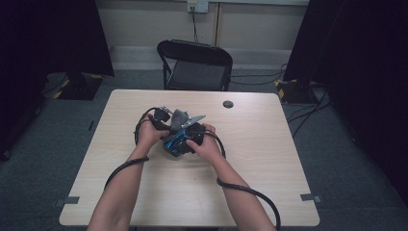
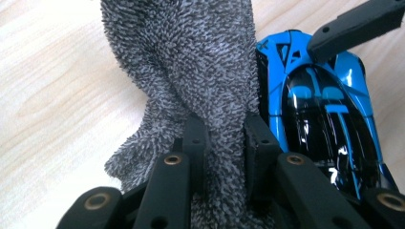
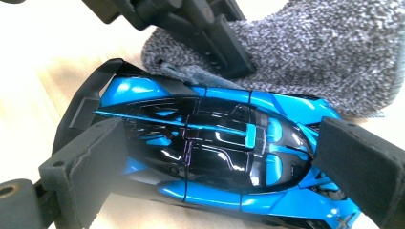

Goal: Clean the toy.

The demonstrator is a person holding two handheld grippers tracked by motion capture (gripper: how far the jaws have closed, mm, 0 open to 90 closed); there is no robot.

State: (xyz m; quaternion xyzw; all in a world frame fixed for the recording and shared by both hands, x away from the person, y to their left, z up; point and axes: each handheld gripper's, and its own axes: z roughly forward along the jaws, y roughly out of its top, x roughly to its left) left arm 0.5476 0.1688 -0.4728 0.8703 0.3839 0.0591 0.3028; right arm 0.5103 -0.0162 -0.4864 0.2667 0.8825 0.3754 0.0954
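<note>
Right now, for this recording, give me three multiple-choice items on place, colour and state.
1. Where does the toy car lie?
A. on the table
B. on the chair
C. on the floor

2. The car's colours?
A. red and white
B. blue and black
C. all yellow

3. The left hand-held gripper is
A. open above the car
B. shut on the grey cloth
C. shut on a cable

Key: A, tabletop shows beside it; B, blue body with black roof; B, the cloth is pinched between its jaws.
</note>
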